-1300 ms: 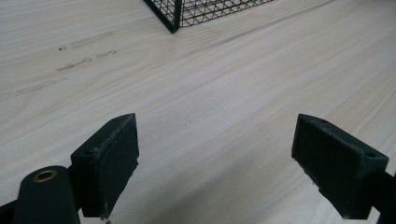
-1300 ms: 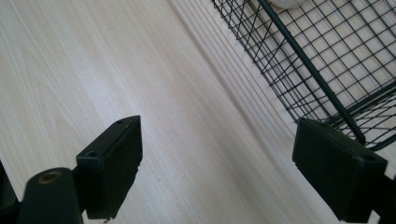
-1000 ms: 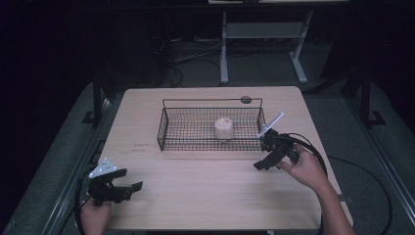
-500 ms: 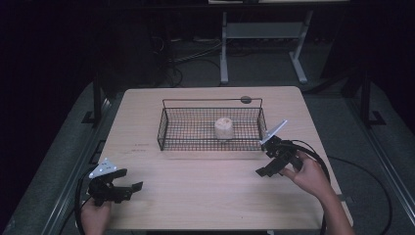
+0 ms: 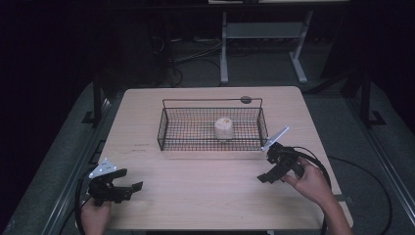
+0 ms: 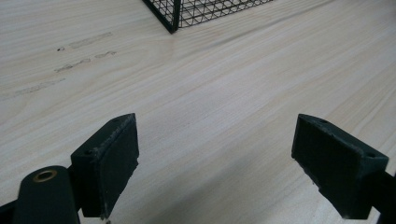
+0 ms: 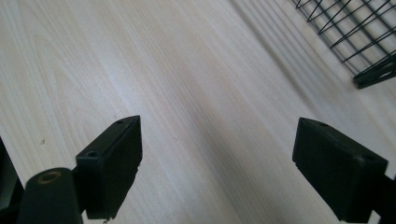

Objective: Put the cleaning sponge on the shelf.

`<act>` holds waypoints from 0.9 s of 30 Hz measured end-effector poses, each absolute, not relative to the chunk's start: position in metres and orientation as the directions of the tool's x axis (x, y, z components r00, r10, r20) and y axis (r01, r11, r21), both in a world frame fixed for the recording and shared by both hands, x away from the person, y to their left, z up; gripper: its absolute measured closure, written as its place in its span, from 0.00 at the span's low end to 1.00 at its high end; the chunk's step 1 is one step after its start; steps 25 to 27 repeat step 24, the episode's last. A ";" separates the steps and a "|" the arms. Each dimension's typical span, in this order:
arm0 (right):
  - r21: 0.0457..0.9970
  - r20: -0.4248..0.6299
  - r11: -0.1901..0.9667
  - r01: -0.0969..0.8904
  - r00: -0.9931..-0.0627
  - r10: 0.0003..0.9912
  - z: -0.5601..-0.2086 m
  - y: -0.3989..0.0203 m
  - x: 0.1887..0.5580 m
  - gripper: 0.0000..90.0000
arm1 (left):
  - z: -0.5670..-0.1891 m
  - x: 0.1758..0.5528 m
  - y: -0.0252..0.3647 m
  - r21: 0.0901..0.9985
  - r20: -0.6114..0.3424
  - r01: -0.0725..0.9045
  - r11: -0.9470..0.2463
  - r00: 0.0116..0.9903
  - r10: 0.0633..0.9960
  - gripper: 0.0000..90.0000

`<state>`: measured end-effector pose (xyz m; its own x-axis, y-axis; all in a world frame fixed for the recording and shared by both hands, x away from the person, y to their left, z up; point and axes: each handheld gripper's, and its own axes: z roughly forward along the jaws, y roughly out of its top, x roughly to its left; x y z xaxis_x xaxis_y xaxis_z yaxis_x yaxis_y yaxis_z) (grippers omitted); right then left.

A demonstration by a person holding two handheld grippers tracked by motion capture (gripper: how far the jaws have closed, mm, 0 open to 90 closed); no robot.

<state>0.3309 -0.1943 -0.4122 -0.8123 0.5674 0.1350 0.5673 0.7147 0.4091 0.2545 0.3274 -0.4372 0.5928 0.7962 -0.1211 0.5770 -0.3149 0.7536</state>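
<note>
Wire basket (image 5: 211,128) with perhaps a pale cup (image 5: 223,128) inside; both claws spread, empty, apart.

The left gripper (image 5: 128,187) sits low at the near left, jaws wide apart, empty, pointing right. The right gripper (image 5: 266,177) at the near right, jaws wide apart, empty, points near-left.

The wire basket (image 5: 211,128) stands mid-table toward the far edge, open-topped, its handle (image 5: 210,100) spanning the far side. The table (image 5: 205,196) along the near edge lies bare.
</note>
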 end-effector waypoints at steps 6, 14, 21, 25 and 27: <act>0.410 0.122 0.712 0.570 -0.808 0.577 -0.418 -0.201 0.323 0.17 | -0.437 0.254 0.328 0.754 -0.122 0.578 -0.313 0.591 0.797 0.15; 0.422 0.116 0.703 0.573 -0.803 0.585 -0.419 -0.208 0.315 0.17 | -0.437 0.254 0.326 0.754 -0.123 0.578 -0.314 0.592 0.796 0.15; 0.429 0.096 0.704 0.567 -0.803 0.588 -0.422 -0.210 0.308 0.17 | -0.438 0.255 0.325 0.752 -0.121 0.578 -0.317 0.595 0.795 0.15; 0.426 0.099 0.706 0.566 -0.805 0.585 -0.424 -0.209 0.307 0.17 | -0.437 0.256 0.324 0.753 -0.118 0.575 -0.320 0.597 0.793 0.15; 0.426 0.099 0.706 0.566 -0.805 0.585 -0.424 -0.209 0.307 0.17 | -0.437 0.256 0.324 0.753 -0.118 0.575 -0.320 0.597 0.793 0.15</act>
